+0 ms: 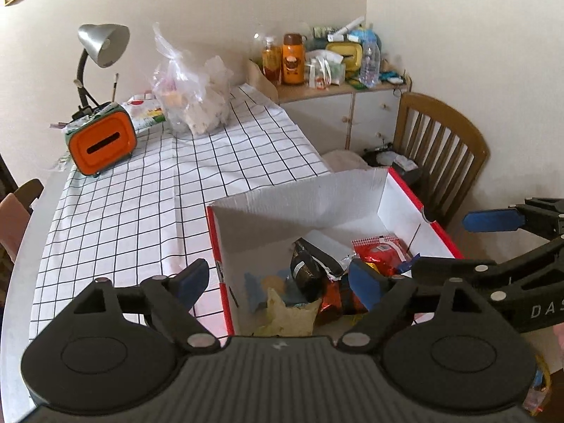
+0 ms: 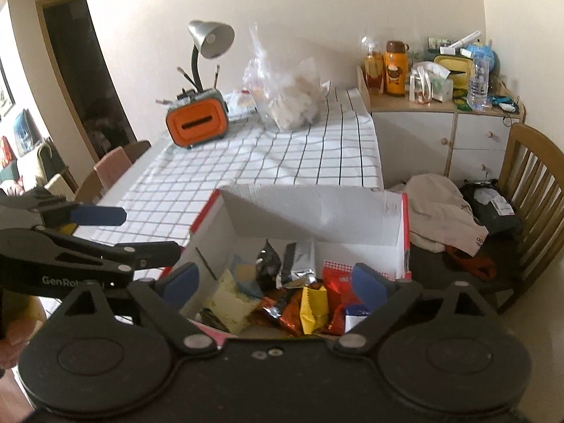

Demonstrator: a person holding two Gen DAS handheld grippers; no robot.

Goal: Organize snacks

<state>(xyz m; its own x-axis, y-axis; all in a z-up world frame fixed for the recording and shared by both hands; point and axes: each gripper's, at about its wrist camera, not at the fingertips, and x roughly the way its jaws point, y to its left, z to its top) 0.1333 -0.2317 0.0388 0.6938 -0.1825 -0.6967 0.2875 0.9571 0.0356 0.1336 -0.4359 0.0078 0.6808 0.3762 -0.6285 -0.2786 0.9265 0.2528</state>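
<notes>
An open white cardboard box [image 1: 299,204] [image 2: 317,215] with red outer sides sits at the near edge of the checked table. Inside lie several snack packets: a red packet [image 1: 384,253] [image 2: 335,276], a black one [image 1: 306,268], a pale yellow one [image 1: 289,313] [image 2: 229,303], a bright yellow one [image 2: 312,303] and a silver one [image 2: 303,257]. My left gripper [image 1: 278,282] [image 2: 130,232] hangs open above the box's left side, with nothing between its blue pads. My right gripper [image 2: 275,282] [image 1: 469,243] is open over the right side, also holding nothing.
On the checked tablecloth [image 1: 141,204] stand an orange tissue box [image 1: 102,144] [image 2: 195,125], a desk lamp [image 1: 102,46] and a clear plastic bag [image 1: 192,98] [image 2: 285,95]. A cabinet with bottles [image 2: 416,127] is behind. A wooden chair [image 2: 532,190] piled with clothes stands to the right.
</notes>
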